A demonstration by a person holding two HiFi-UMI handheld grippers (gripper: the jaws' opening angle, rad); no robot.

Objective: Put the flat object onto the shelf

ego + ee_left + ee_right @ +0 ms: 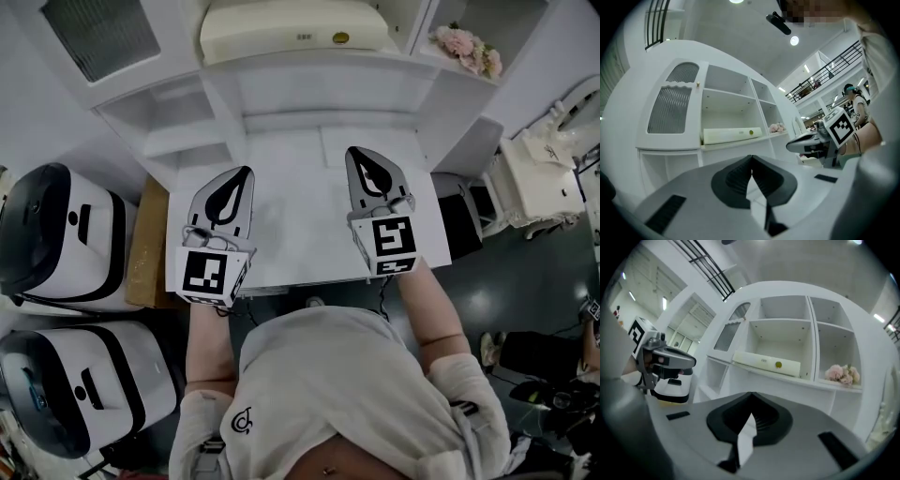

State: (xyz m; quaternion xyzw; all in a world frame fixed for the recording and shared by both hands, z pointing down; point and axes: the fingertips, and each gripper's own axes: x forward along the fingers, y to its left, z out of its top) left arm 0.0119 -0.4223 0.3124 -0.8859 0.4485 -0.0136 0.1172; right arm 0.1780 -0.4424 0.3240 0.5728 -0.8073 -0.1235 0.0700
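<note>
The cream flat object (292,30) lay on the shelf (319,61), well beyond both claws. The left gripper (244,174) and right gripper (355,153) were closed, empty.

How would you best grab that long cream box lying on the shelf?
Probably by its long front edge, near the middle, coming from the front: the cream box lies flat and thin at the lip of the shelf, filling its compartment end to end.
</note>
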